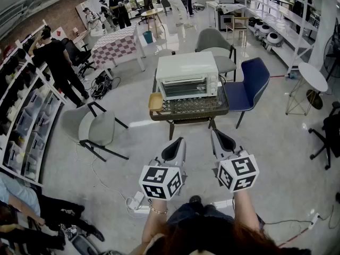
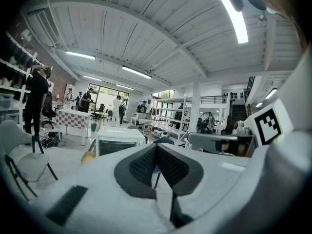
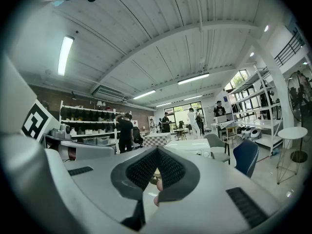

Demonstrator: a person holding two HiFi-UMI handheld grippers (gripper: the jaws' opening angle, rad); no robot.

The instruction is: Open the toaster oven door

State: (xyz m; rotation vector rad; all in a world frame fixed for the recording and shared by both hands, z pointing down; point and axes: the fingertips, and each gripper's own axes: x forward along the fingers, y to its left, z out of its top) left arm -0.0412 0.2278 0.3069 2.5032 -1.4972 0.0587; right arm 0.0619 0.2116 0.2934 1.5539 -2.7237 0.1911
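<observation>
The white toaster oven (image 1: 187,75) stands on a small dark table (image 1: 159,114) straight ahead, its glass door closed, with the handle along the top of the door. It also shows small beyond the jaws in the left gripper view, toaster oven (image 2: 116,140), and partly in the right gripper view, toaster oven (image 3: 191,146). My left gripper (image 1: 179,141) and right gripper (image 1: 214,133) hang side by side well short of the table, both pointing at it. Both are shut with nothing between their pads, jaw tips touching.
A blue chair (image 1: 249,84) stands right of the table, a grey chair (image 1: 217,45) behind it and another grey chair (image 1: 98,129) to the left. A tan dish (image 1: 155,101) lies on the table's left corner. Shelving runs along the left; several people stand far off. Cables lie on the floor.
</observation>
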